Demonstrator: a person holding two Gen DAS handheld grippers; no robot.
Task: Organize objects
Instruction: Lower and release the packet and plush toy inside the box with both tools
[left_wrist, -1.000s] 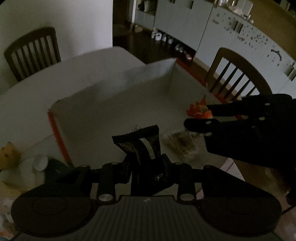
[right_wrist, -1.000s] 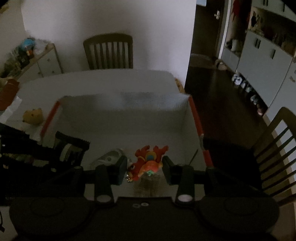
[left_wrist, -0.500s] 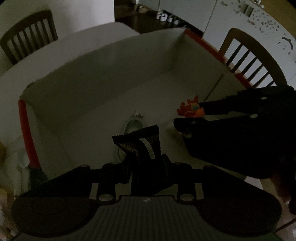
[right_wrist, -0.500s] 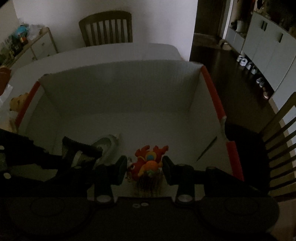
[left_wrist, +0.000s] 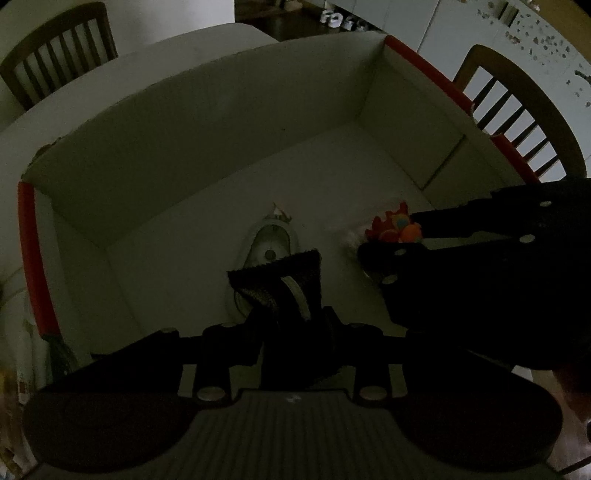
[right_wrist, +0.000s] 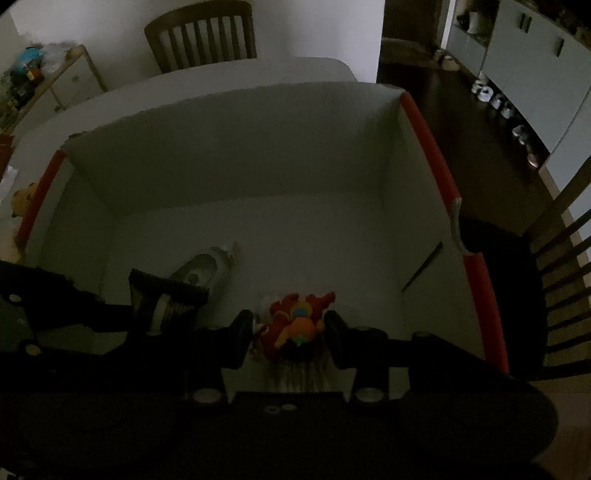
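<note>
Both grippers have come down further into the white box (right_wrist: 236, 147) since a second ago; its walls now fill most of each view, and the far chair has slid to the top edge.

Left gripper (left_wrist: 291, 321): fingers pressed together on a dark sachet (left_wrist: 280, 280) with a crimped top edge and a pale stripe. It is held upright, above the box floor.

Right gripper (right_wrist: 290, 332): fingers set close on either side of a red-orange toy (right_wrist: 295, 317). They seem to clamp it, though contact on the right side is hard to make out in the dim light. Pale fringe hangs beneath the toy.

On the box floor, a pale oval packet (left_wrist: 269, 247) lies flat, just beyond the sachet.

Red edging (right_wrist: 432, 155) runs along the box's side rims. A yellow plush (right_wrist: 22, 195) sits outside the left wall. Room very dim.
</note>
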